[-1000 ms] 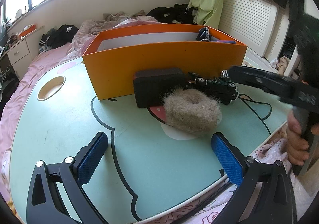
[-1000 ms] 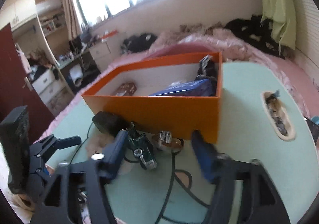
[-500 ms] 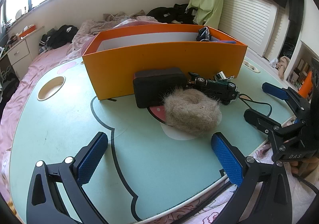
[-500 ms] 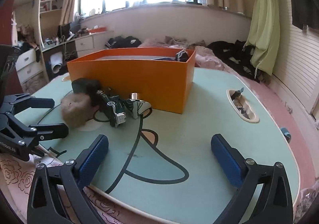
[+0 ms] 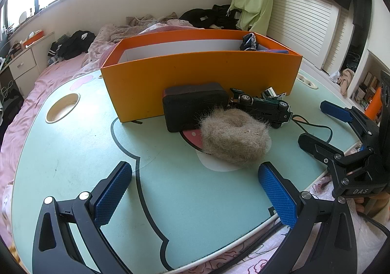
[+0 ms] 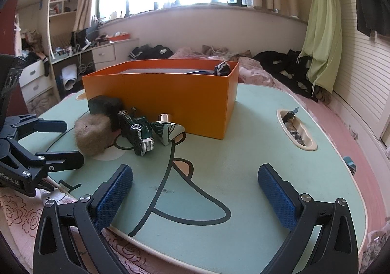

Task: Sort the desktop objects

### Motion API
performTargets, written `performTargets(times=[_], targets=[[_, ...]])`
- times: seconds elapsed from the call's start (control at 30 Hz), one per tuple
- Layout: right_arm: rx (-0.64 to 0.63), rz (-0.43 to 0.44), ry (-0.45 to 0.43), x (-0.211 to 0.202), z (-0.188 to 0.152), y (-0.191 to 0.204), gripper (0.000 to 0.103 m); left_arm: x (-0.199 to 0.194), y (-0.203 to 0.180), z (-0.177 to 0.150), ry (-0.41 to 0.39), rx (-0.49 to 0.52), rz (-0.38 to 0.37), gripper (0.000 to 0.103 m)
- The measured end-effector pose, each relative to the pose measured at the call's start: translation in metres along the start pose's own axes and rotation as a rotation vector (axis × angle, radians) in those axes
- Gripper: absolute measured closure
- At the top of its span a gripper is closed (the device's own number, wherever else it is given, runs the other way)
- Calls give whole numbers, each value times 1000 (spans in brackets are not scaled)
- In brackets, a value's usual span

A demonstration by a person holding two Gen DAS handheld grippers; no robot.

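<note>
An orange box (image 5: 199, 79) stands at the back of the green table (image 5: 73, 157); it also shows in the right wrist view (image 6: 170, 96). In front of it lie a black block (image 5: 195, 108), a furry tan ring (image 5: 235, 136), a dark green toy car (image 5: 265, 106) and a shiny metal piece (image 6: 168, 130). My left gripper (image 5: 195, 193) is open and empty, low over the table's near edge, short of the ring. My right gripper (image 6: 195, 188) is open and empty at the table's right side; it also shows in the left wrist view (image 5: 319, 123).
The box holds a blue item and a dark bundle (image 5: 248, 41). The table has a round cup hole (image 5: 62, 108) and an oval tray slot with wrappers (image 6: 296, 130). A pink bed with clothes lies behind; a floral cloth hangs under the table's near edge.
My right gripper has pulled back from the toy car and metal piece and lowered to the table's edge, open and empty. My left gripper has stayed still.
</note>
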State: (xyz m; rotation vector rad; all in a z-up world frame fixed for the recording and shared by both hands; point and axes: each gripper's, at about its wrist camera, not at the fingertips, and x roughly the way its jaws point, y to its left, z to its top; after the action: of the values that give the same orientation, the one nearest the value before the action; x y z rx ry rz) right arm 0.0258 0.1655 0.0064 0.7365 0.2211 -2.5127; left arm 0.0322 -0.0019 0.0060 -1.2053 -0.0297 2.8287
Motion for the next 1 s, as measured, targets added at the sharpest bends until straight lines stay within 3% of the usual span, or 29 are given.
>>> performTargets(times=[0.43,0.63,0.73,0.83,1.0], targets=[[1,1,-3,0,-1,-1,0,-5,-1,4,31,0,-17,0],[0,0,-3,-1,-2,-1,0,-53,18,45,-89,-28,-17,0],[0,1,-3,-1,-2,0,0,-63,31,72,-104,-57,3,1],[0,0,-3,-1,-2,0,0,-62,43,100,-76,-95,-17,8],[0,-1,-3,-1,-3,0,0,-34,41,143,78,-115,-119,9]])
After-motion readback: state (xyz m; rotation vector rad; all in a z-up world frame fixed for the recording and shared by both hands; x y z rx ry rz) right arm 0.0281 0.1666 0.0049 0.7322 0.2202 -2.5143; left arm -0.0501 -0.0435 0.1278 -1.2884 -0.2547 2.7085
